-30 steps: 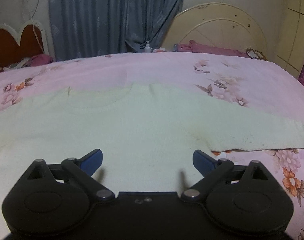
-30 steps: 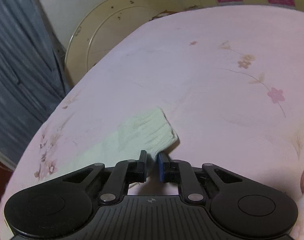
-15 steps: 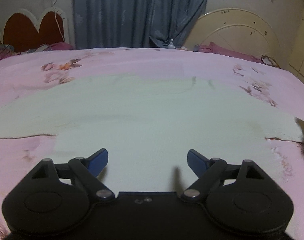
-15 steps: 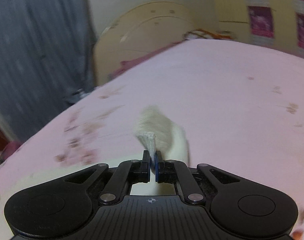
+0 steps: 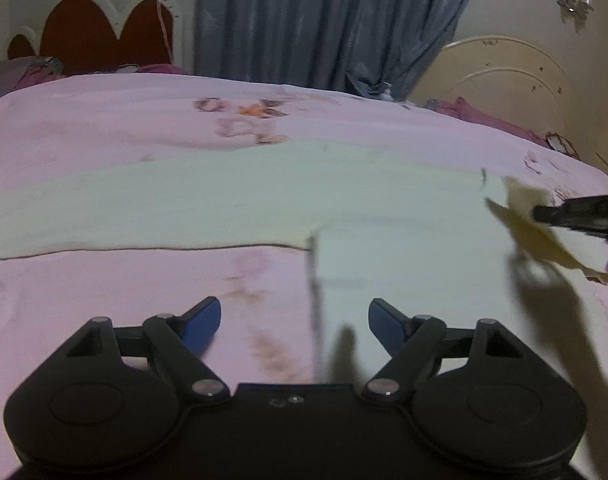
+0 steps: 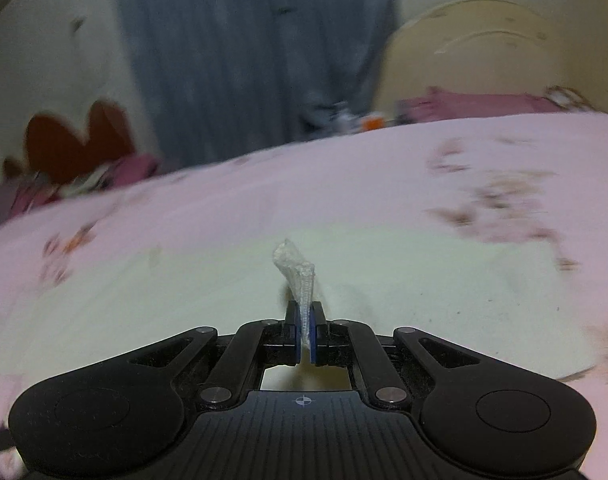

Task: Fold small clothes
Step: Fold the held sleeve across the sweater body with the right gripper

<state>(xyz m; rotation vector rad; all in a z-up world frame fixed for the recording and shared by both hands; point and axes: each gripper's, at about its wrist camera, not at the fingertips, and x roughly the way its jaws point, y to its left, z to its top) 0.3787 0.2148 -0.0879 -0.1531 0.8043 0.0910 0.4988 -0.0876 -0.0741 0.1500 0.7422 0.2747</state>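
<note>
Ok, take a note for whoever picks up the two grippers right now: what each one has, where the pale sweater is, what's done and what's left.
Right gripper: shut on the sweater's ribbed cuff, with that sleeve lifted off the bed over the body.
Left gripper: open, jaws have just been closing a little, nothing between them; it hovers by the body's side edge, below the other sleeve.
Pale green sweater: spread flat on the pink floral bedspread.
Done: one sleeve picked up.
Left: probably lay that sleeve across the body, fold the other sleeve in, then fold the body.
</note>
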